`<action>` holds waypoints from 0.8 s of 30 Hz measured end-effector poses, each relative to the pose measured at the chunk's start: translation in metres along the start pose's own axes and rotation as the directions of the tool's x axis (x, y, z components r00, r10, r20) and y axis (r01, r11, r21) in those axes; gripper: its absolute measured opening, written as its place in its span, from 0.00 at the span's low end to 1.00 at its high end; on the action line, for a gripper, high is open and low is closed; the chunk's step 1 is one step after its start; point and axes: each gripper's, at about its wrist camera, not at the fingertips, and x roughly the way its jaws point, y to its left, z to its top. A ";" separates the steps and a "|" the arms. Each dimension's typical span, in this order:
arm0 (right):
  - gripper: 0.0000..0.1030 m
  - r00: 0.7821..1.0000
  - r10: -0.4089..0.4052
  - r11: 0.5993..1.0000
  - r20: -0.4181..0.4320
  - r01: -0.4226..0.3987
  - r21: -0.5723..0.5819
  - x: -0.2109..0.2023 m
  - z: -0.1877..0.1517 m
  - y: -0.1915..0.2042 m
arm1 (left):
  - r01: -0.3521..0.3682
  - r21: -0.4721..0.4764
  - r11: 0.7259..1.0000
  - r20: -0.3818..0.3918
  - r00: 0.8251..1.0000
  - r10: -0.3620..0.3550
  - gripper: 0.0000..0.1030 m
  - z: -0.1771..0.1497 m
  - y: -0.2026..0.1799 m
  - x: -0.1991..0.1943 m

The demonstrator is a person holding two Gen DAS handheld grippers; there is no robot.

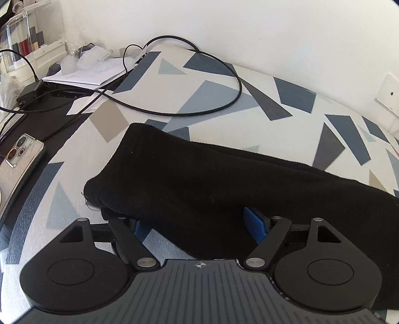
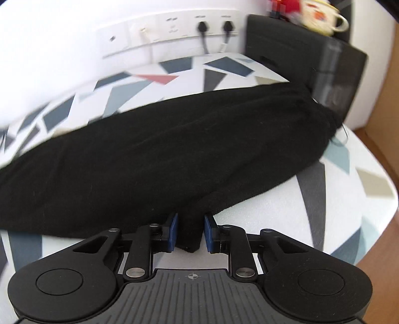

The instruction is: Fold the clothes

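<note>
A black garment lies folded into a long band across a table covered in a white cloth with grey and blue shapes. My left gripper stands wide open at the garment's near edge by its left end. The fabric lies between and partly over its blue pads, which do not press on it. In the right wrist view the same garment stretches from left to right. My right gripper is shut on a pinched fold of its near edge, with the blue pads tight against the fabric.
A black cable loops over the table behind the garment. A phone, papers and a clear container crowd the left. Wall sockets with plugs, a black box and a cup stand at the right end.
</note>
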 end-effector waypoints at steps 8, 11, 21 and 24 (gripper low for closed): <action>0.24 0.999 -0.030 0.998 -0.023 0.029 -0.057 -0.004 0.016 0.015 | 0.037 -0.012 0.999 0.014 0.999 -0.037 0.83 0.021 0.010 0.012; 0.31 0.999 0.014 0.995 0.047 -0.010 -0.097 -0.013 0.024 0.029 | 0.101 -0.098 0.990 0.015 0.995 -0.100 0.82 0.027 0.034 -0.005; 0.32 0.990 0.142 0.971 0.025 -0.134 -0.200 -0.003 0.028 0.085 | 0.302 -0.588 0.751 0.037 0.937 -0.348 0.72 -0.014 0.132 -0.015; 0.32 0.987 0.160 0.961 0.011 -0.153 -0.231 0.000 0.029 0.102 | 0.326 -0.570 0.754 0.051 0.930 -0.364 0.78 -0.015 0.125 -0.010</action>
